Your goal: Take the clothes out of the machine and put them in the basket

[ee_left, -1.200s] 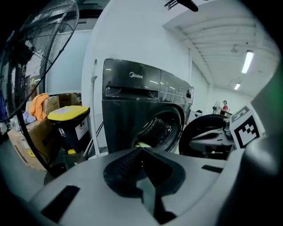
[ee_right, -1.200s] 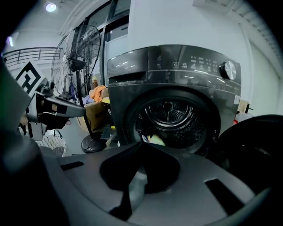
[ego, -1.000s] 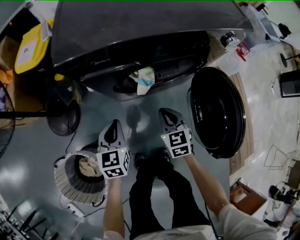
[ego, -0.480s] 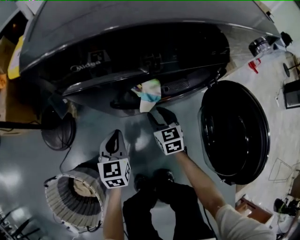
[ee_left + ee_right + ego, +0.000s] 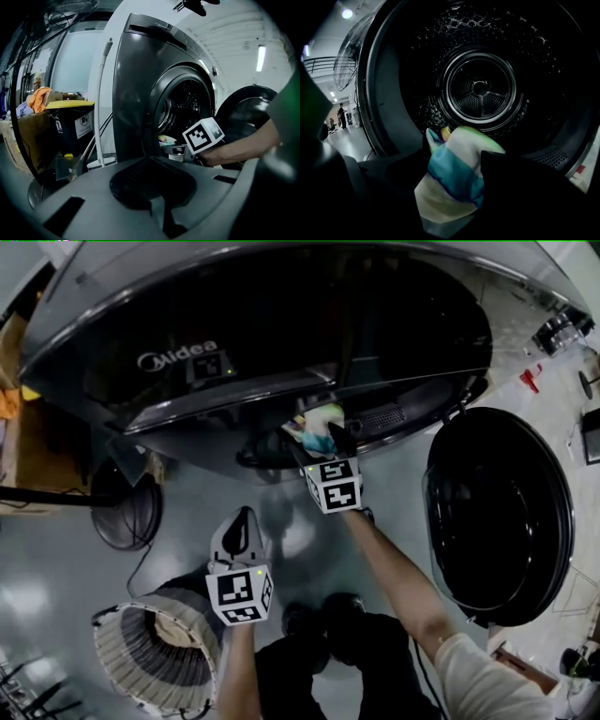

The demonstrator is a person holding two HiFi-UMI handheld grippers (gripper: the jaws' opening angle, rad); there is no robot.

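While the striped cloth (image 5: pixel 314 420) hangs over the lip of the machine (image 5: pixel 394 324), the head view shows the right hand-held gripper (image 5: pixel 326 440) at it and the left hand-held gripper (image 5: pixel 238 527) near the basket (image 5: pixel 122 652). The brand name (image 5: pixel 178 359) reads "Midea". In the left gripper view, its jaws sit together, empty, and the labels on the bin (image 5: pixel 75 126) are unreadable. In the right gripper view, the jaws have just been opening and straddle the cloth (image 5: pixel 454 183), released. Best push deeper and bite the thick fold before pulling.
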